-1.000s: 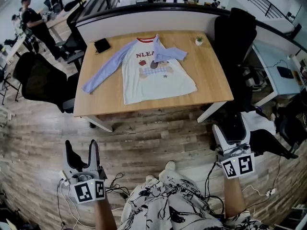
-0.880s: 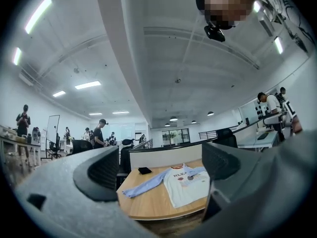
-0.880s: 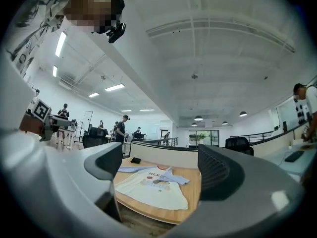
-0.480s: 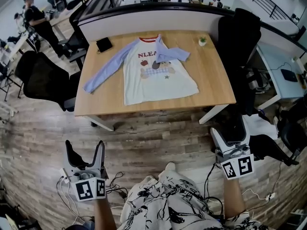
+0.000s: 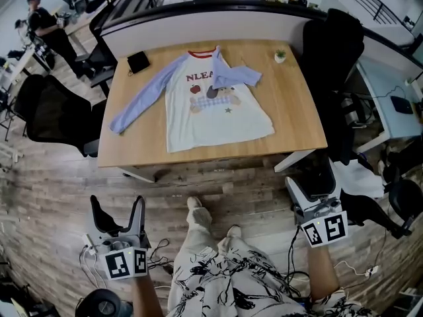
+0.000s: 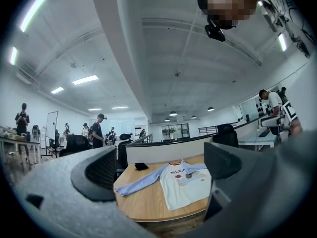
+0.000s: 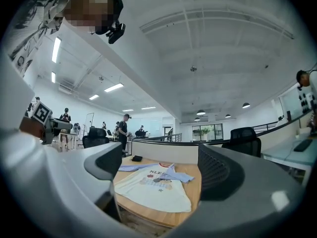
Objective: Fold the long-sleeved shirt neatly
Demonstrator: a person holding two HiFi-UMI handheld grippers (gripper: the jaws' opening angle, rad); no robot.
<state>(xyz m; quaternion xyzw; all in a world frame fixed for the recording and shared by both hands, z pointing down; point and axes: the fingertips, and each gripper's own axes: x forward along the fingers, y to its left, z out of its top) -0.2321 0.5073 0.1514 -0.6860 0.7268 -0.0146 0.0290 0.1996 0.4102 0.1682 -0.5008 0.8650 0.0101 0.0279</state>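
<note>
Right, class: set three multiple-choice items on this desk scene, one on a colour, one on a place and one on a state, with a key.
1. What colour are the sleeves of the shirt?
A. Red
B. Light blue
C. Green

2. In the head view, where on the table is the small black case?
A. On the shirt
B. Near the far-left corner
C. At the near edge

3. How does the sleeve nearer the potted plant lie?
A. Folded over the chest
B. Hanging off the table
C. Stretched straight out

Key:
1 B: both sleeves show pale blue against the white body.
2 B: the case sits by the far-left corner, clear of the shirt.
3 A: that sleeve lies doubled across the printed chest.
</note>
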